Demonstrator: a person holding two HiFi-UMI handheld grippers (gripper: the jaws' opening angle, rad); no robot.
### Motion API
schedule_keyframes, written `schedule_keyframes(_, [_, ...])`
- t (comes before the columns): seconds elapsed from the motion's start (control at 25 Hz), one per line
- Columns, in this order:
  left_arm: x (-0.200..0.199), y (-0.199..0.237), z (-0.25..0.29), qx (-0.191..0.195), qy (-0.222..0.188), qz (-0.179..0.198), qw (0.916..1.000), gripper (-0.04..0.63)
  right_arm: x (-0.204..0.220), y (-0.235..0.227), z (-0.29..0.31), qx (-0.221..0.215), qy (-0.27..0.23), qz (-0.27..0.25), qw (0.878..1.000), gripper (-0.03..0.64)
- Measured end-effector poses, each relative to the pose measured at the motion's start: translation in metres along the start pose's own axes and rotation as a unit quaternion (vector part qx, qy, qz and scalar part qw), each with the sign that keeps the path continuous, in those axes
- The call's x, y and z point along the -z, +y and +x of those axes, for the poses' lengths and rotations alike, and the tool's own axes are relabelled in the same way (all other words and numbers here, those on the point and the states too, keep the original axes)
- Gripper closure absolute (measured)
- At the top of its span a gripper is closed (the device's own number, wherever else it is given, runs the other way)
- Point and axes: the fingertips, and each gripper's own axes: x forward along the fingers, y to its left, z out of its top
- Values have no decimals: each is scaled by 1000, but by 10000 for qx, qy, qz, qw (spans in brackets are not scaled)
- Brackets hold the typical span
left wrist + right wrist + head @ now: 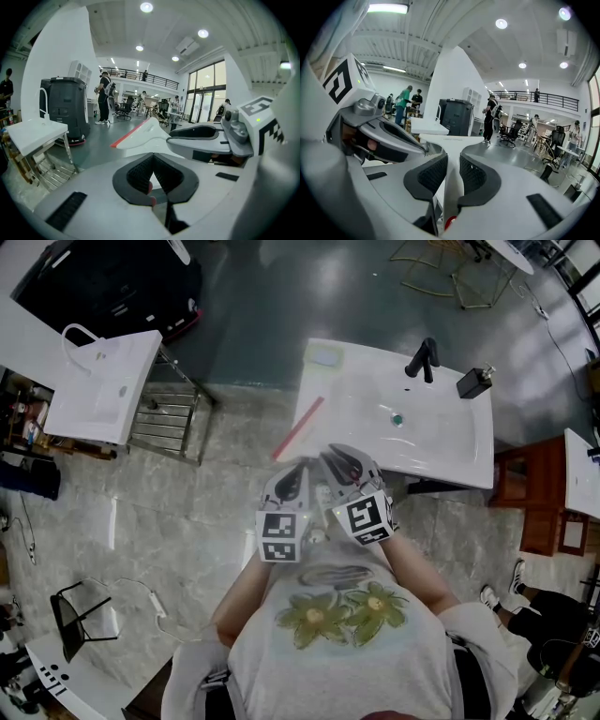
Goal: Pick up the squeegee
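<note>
The squeegee (298, 427) is white with a red blade edge and is held up over the left end of the white sink counter (450, 451). My right gripper (330, 457) is shut on its white handle, which runs up between the pads in the right gripper view to the blade (450, 140). My left gripper (305, 465) sits right beside it, its pad tips meeting (152, 161) with nothing clearly between them. In the left gripper view the squeegee (136, 133) shows just beyond the jaws, with the right gripper (197, 133) on it.
On the sink counter stand a black faucet (424, 359), a black soap dispenser (475, 382) and a pale pad (324, 356). A second white basin on a metal rack (103, 385) is at the left, a wooden cabinet (530, 493) at the right. People stand far off in the hall.
</note>
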Motion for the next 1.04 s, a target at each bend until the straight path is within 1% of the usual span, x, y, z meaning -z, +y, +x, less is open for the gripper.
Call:
schedule_keyframes(0.48, [-3, 5, -11, -121, -116, 16, 9999, 584, -13, 2, -13, 161, -283, 44, 9995, 528])
schedule_keyframes(1.04, [-3, 0, -10, -124, -146, -59, 9998, 584, -12, -3, -19, 216, -262, 58, 9994, 528])
